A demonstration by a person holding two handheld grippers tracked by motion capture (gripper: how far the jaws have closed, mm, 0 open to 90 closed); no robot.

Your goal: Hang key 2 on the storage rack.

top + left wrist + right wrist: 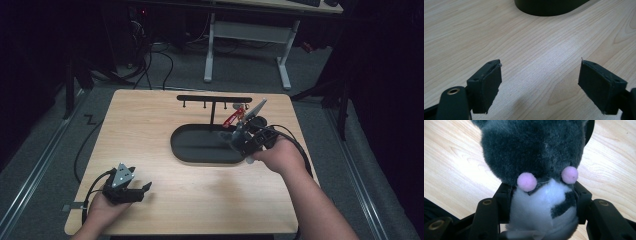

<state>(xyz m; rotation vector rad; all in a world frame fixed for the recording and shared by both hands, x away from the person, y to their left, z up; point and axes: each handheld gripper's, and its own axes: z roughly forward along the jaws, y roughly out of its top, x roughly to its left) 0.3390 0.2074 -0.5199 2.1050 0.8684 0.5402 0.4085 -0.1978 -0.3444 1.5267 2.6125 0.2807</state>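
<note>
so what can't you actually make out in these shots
- Grey and white plush toy: in the right gripper view its top is cut off by the frame edge; in the high view the right gripper covers most of it.
- Small red strap under the black T-shaped hook rack: too small in the high view to identify.
- Black oval tray: cut off by the top edge in the left gripper view.

A black oval tray (190, 150) sits on the wooden table (150, 125) before a white-legged desk (247, 35).

A grey and white plush toy (536, 160) with two pink pompom cheeks is clamped at its white lower part between the black jaws of the right gripper (541, 205). A pale wooden surface (454, 165) is seen behind it.
</note>
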